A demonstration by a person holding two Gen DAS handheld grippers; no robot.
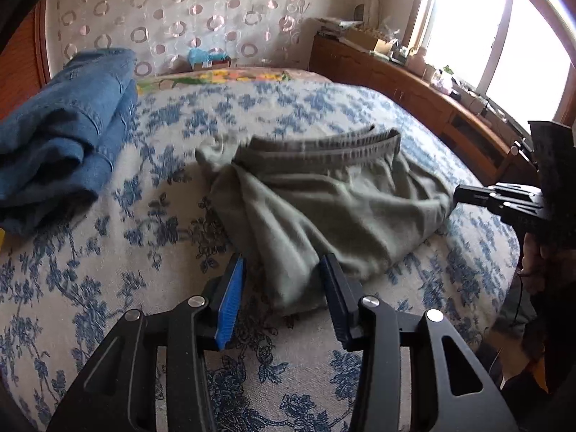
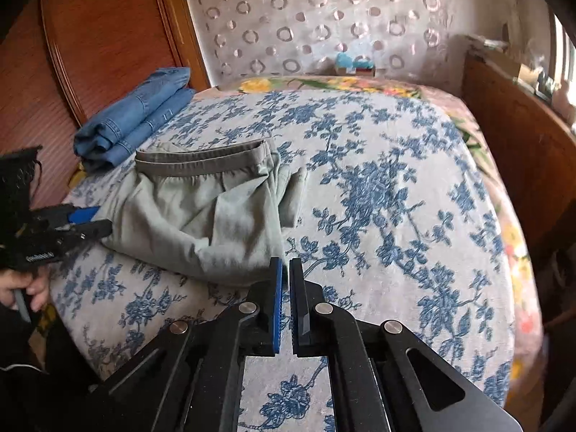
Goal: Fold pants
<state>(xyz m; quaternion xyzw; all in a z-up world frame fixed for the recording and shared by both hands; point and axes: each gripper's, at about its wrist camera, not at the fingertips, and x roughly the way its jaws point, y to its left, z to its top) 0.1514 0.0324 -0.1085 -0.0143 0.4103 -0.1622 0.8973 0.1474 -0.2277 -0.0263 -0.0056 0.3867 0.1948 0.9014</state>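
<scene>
Grey-green pants [image 1: 324,198] lie folded in a bundle on the floral bed cover [image 1: 108,270], waistband at the far side. They also show in the right wrist view [image 2: 201,208]. My left gripper [image 1: 282,270] is open, its jaws either side of the near fabric edge, holding nothing. It shows at the left of the right wrist view [image 2: 97,221]. My right gripper [image 2: 285,270] is nearly shut with a thin gap, empty, just at the pants' near right corner. It shows at the right of the left wrist view [image 1: 459,194].
Folded blue jeans [image 1: 61,136] lie at the bed's far left by the wooden headboard [image 2: 108,36]. A wooden cabinet [image 1: 414,86] with clutter runs under the bright window on the right. A curtain with rings hangs behind the bed.
</scene>
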